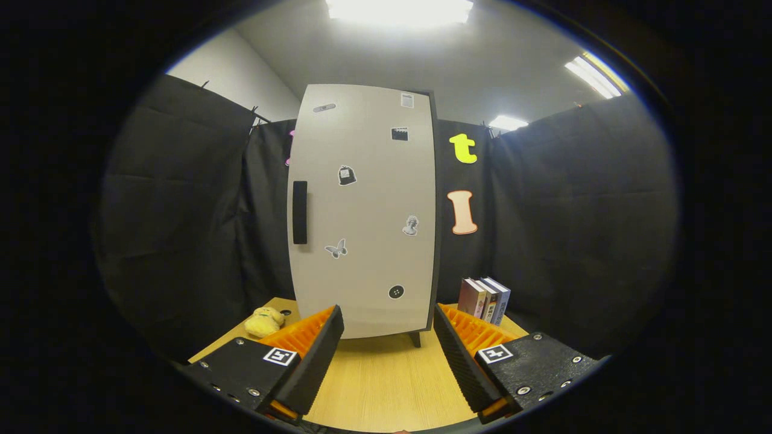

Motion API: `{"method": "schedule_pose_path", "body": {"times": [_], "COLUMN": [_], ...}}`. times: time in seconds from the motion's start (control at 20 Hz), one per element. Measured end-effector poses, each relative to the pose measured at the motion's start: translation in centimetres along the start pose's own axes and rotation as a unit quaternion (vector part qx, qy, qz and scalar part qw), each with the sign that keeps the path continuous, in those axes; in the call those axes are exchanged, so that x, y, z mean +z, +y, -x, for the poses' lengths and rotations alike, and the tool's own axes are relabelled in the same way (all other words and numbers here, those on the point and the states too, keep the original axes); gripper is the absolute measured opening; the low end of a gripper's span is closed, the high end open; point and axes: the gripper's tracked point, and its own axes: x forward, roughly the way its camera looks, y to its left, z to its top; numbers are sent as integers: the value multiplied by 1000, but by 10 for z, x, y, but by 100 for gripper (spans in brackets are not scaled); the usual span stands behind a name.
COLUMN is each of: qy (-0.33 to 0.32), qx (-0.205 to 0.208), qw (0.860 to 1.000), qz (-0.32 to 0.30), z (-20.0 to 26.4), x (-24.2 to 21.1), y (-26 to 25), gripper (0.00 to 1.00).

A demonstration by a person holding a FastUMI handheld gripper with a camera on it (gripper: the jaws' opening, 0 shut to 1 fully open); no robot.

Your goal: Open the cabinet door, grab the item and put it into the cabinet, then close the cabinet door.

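Observation:
A tall pale cabinet stands upright on the wooden table, straight ahead of my fingers, its door closed. A dark vertical handle sits on the door's left side, and several small stickers dot the door. A yellow plush toy lies on the table to the left of the cabinet's foot, just beyond my left finger. My gripper is open, held back from the cabinet, with only bare tabletop between the fingers.
A few books stand upright to the right of the cabinet, beyond my right finger. The wooden table stretches from my fingers to the cabinet's foot. Black cloth walls close the booth behind and at both sides.

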Motion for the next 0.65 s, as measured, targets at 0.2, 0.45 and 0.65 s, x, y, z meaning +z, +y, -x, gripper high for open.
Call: {"method": "schedule_pose_path", "body": {"times": [0.2, 0.45, 0.65], "qy": [0, -6, -4], "qx": [11, 10, 8], "qw": [1000, 1000, 1000], "qz": [-4, -8, -7], "z": [-1, -2, -2], "x": [0, 5, 3], "y": [7, 7, 5], "gripper": [93, 93, 93]}}
